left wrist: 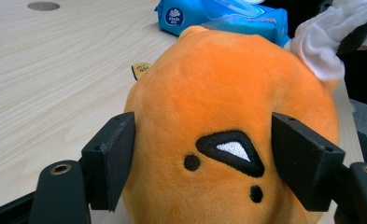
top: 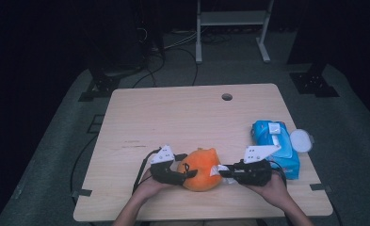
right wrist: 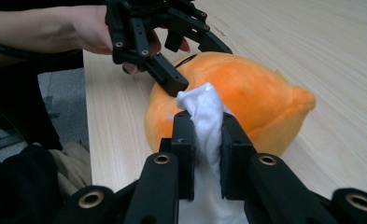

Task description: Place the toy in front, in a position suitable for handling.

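A round orange plush toy with a stitched black face sits at the table's near edge, the left gripper clamped around it. The right gripper pinches a white wipe against it.

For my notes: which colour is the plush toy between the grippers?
Orange plush toy, with black marks around a white patch; the left gripper view shows it best.

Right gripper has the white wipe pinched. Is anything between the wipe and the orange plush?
Nothing visible. The white wipe, clamped in the right gripper, already reaches the orange plush. The left gripper straddles the plush from the far side, its jaws against the flanks, off the wipe's path.
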Tool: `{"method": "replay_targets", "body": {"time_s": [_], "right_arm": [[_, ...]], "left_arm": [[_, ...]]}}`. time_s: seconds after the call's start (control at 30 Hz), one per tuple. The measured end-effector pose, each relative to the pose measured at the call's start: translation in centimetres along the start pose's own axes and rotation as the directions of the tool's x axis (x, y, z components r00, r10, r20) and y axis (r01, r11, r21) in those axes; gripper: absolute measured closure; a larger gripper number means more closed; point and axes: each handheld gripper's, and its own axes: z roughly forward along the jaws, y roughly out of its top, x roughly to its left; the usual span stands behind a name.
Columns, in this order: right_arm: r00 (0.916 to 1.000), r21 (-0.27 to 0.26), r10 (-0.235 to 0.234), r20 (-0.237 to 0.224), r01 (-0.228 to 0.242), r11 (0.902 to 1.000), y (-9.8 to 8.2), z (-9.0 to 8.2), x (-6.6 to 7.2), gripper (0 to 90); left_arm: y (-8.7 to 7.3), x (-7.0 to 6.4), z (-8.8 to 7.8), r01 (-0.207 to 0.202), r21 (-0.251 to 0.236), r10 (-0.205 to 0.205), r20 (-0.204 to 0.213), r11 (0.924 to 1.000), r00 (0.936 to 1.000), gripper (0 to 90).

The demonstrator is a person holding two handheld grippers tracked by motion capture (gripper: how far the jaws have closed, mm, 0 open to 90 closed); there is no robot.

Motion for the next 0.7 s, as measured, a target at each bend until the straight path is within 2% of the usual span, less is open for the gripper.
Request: {"method": "replay_targets", "body": {"time_s": [0.07, 0.13, 0.2, 0.27, 0.33, 0.53, 0.6, 0.7], "right_arm": [[0.9998, 0.012, 0.016, 0.007, -0.016, 0.9998, -0.2, 0.7, -0.5, 78.2], [0.999, 0.019, 0.026, 0.036, -0.027, 0.9995, -0.4, 1.0, -1.0, 78.3], [0.9961, 0.004, 0.056, 0.068, -0.057, 0.9984, -0.4, 0.9, -1.8, 78.3], [0.9906, -0.022, 0.085, 0.107, -0.083, 0.9963, -0.5, 0.8, -2.6, 78.3], [0.9864, -0.04, 0.109, 0.123, -0.105, 0.9937, -0.5, 0.7, -3.2, 78.3], [0.9833, -0.029, 0.139, 0.118, -0.136, 0.9903, -0.9, 0.7, -3.5, 78.3], [0.9863, -0.035, 0.136, 0.094, -0.133, 0.9905, -0.7, 0.7, -2.9, 78.2], [0.993, -0.047, 0.102, 0.059, -0.099, 0.994, -0.1, 0.8, -1.7, 78.2]], "left_arm": [[0.1, -0.6, 0.2, -0.047, 0.0, 0.047, 0.011, 0.9989, 0.9988, 26.0], [0.2, -1.1, 0.4, -0.082, 0.0, 0.082, 0.017, 0.9966, 0.9965, 26.2], [0.3, -1.5, 0.6, -0.108, -0.001, 0.108, 0.028, 0.9942, 0.9938, 26.5], [0.3, -1.8, 0.7, -0.145, -0.001, 0.144, 0.053, 0.9895, 0.9881, 27.4], [0.3, -2.2, 0.7, -0.171, 0.002, 0.171, 0.059, 0.9853, 0.9836, 27.4], [0.3, -2.2, 0.9, -0.173, -0.005, 0.173, 0.059, 0.9849, 0.9832, 27.4], [0.3, -2.4, 0.8, -0.188, 0.002, 0.187, 0.058, 0.9823, 0.9806, 27.4], [0.2, -2.5, 0.8, -0.202, -0.001, 0.202, 0.062, 0.9794, 0.9775, 27.4]]}}
